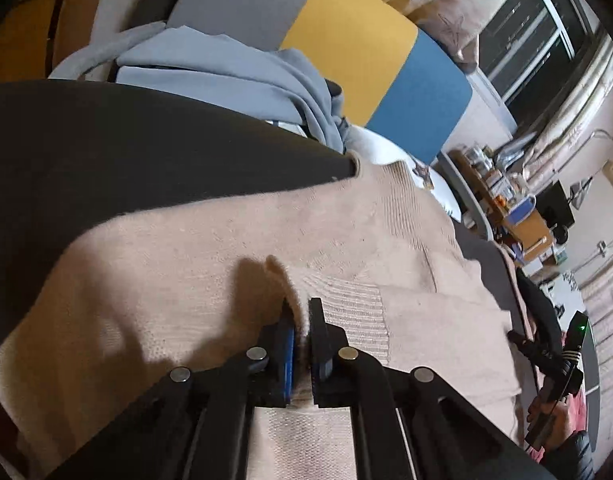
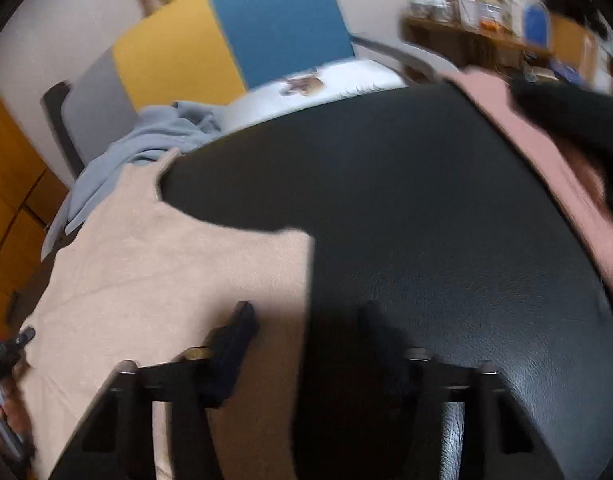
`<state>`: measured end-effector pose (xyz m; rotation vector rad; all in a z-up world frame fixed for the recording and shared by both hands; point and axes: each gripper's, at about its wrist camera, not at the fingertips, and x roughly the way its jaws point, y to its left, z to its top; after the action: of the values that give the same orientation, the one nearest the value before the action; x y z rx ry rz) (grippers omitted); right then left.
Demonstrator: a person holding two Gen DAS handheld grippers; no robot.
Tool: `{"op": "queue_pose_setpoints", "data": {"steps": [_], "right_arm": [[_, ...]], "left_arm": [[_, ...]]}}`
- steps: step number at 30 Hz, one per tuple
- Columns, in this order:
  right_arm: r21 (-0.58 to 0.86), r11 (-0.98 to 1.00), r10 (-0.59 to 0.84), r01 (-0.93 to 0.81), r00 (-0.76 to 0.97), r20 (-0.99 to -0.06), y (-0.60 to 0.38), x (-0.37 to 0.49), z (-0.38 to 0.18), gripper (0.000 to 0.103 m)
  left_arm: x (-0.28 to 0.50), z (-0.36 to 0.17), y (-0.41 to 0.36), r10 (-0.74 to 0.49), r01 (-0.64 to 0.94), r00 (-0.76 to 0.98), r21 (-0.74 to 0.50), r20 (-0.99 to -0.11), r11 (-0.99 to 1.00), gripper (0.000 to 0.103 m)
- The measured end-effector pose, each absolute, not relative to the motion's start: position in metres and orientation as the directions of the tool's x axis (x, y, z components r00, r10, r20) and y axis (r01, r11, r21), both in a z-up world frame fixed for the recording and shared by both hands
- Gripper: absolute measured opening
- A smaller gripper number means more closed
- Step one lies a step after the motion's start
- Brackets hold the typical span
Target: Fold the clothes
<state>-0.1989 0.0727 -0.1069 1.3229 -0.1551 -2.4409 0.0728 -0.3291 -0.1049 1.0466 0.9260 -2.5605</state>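
Note:
A beige knit sweater (image 1: 234, 240) lies spread on a black leather surface (image 1: 106, 148). My left gripper (image 1: 300, 312) is shut on a raised fold of the sweater near its ribbed part. In the right wrist view the sweater (image 2: 146, 272) covers the left half of the black surface (image 2: 406, 200). My right gripper (image 2: 306, 316) is open and empty, low over the sweater's right edge. The right gripper also shows at the right edge of the left wrist view (image 1: 554, 360).
A pale blue garment (image 1: 234, 80) and a white printed one (image 2: 326, 84) lie at the back. A grey, yellow and blue panel (image 1: 346, 40) stands behind them. A pink garment (image 2: 546, 160) lies at right. A cluttered wooden shelf (image 1: 514, 208) is beyond.

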Motion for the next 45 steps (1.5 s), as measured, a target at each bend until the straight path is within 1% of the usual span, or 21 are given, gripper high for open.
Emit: {"op": "queue_pose_setpoints", "data": {"steps": [4, 6, 8, 9, 10, 11, 13, 14, 15, 16, 18, 21, 24, 26, 27, 29, 33, 35, 37, 39, 45], "right_arm": [[0.209, -0.933, -0.337, 0.291, -0.511, -0.791, 0.061, -0.204, -0.099, 0.008], [0.139, -0.946, -0.283, 0.294, -0.533, -0.798, 0.057, -0.203, -0.102, 0.008], [0.056, -0.956, -0.216, 0.289, -0.558, -0.802, 0.053, -0.202, -0.108, 0.009], [0.035, -0.959, -0.197, 0.280, -0.576, -0.793, 0.055, -0.200, -0.105, 0.018], [0.014, -0.963, -0.179, 0.270, -0.595, -0.784, 0.056, -0.199, -0.103, 0.035], [-0.007, -0.966, -0.160, 0.260, -0.613, -0.774, 0.057, -0.198, -0.101, 0.042], [0.000, -0.960, -0.191, 0.282, -0.650, -0.736, 0.055, -0.184, -0.086, 0.047], [-0.002, -0.948, -0.222, 0.318, -0.667, -0.711, 0.050, -0.175, -0.077, 0.054], [-0.021, -0.931, -0.249, 0.365, -0.674, -0.696, 0.041, -0.166, -0.072, 0.078], [-0.031, -0.910, -0.277, 0.413, -0.662, -0.696, 0.032, -0.158, -0.072, 0.094], [-0.025, -0.870, -0.326, 0.493, -0.612, -0.720, 0.019, -0.147, -0.081, 0.094], [0.009, -0.836, -0.340, 0.548, -0.506, -0.793, 0.009, -0.145, -0.109, 0.094], [0.112, -0.822, -0.431, 0.559, -0.480, -0.765, 0.018, -0.152, -0.094, 0.090], [0.201, -0.800, -0.508, 0.565, -0.461, -0.728, 0.022, -0.167, -0.076, 0.091], [0.230, -0.794, -0.529, 0.563, -0.451, -0.719, 0.020, -0.178, -0.069, 0.093], [0.277, -0.781, -0.557, 0.560, -0.422, -0.715, 0.012, -0.206, -0.062, 0.093], [0.297, -0.767, -0.562, 0.569, -0.371, -0.739, -0.035, -0.271, -0.065, 0.093], [0.289, -0.761, -0.553, 0.581, -0.347, -0.757, -0.060, -0.301, -0.074, 0.087], [0.284, -0.762, -0.540, 0.581, -0.330, -0.774, -0.081, -0.326, -0.088, 0.070], [0.274, -0.765, -0.533, 0.583, -0.332, -0.778, -0.096, -0.342, -0.098, 0.064], [0.185, -0.747, -0.512, 0.638, -0.377, -0.772, -0.126, -0.363, -0.105, 0.064]], "left_arm": [[0.077, -0.110, -0.327, -0.016, 0.457, -0.707, -0.440, -0.707, -0.773, 0.004], [0.076, -0.119, -0.321, -0.044, 0.478, -0.678, -0.395, -0.734, -0.785, 0.005], [0.077, -0.118, -0.319, -0.048, 0.474, -0.680, -0.389, -0.732, -0.790, 0.005], [0.076, -0.115, -0.318, -0.054, 0.475, -0.673, -0.374, -0.738, -0.796, 0.009], [0.075, -0.112, -0.317, -0.070, 0.481, -0.666, -0.356, -0.743, -0.801, 0.010], [0.075, -0.108, -0.317, -0.073, 0.479, -0.663, -0.347, -0.745, -0.806, 0.010], [0.076, -0.100, -0.317, -0.067, 0.471, -0.668, -0.351, -0.741, -0.810, 0.013], [0.078, -0.096, -0.319, -0.069, 0.469, -0.677, -0.357, -0.733, -0.808, 0.018], [0.077, -0.092, -0.321, -0.067, 0.461, -0.685, -0.362, -0.725, -0.810, 0.020], [0.075, -0.088, -0.322, -0.062, 0.452, -0.693, -0.367, -0.718, -0.813, 0.022], [0.068, -0.080, -0.323, -0.052, 0.436, -0.704, -0.373, -0.709, -0.819, 0.029], [0.045, -0.074, -0.325, -0.006, 0.400, -0.702, -0.388, -0.712, -0.830, 0.037], [0.013, -0.074, -0.333, 0.082, 0.356, -0.685, -0.431, -0.724, -0.829, 0.042], [-0.016, -0.075, -0.342, 0.120, 0.343, -0.669, -0.448, -0.734, -0.826, 0.042], [-0.025, -0.074, -0.344, 0.117, 0.335, -0.671, -0.440, -0.732, -0.833, 0.042], [-0.051, -0.071, -0.349, 0.126, 0.309, -0.677, -0.435, -0.725, -0.846, 0.042], [-0.101, -0.075, -0.354, 0.167, 0.264, -0.652, -0.428, -0.739, -0.865, 0.042], [-0.125, -0.081, -0.355, 0.202, 0.238, -0.624, -0.430, -0.755, -0.871, 0.042], [-0.147, -0.092, -0.359, 0.232, 0.238, -0.592, -0.442, -0.772, -0.865, 0.043], [-0.160, -0.100, -0.362, 0.243, 0.234, -0.584, -0.448, -0.774, -0.863, 0.043], [-0.196, -0.106, -0.358, 0.269, 0.204, -0.594, -0.466, -0.758, -0.861, 0.044]]}}
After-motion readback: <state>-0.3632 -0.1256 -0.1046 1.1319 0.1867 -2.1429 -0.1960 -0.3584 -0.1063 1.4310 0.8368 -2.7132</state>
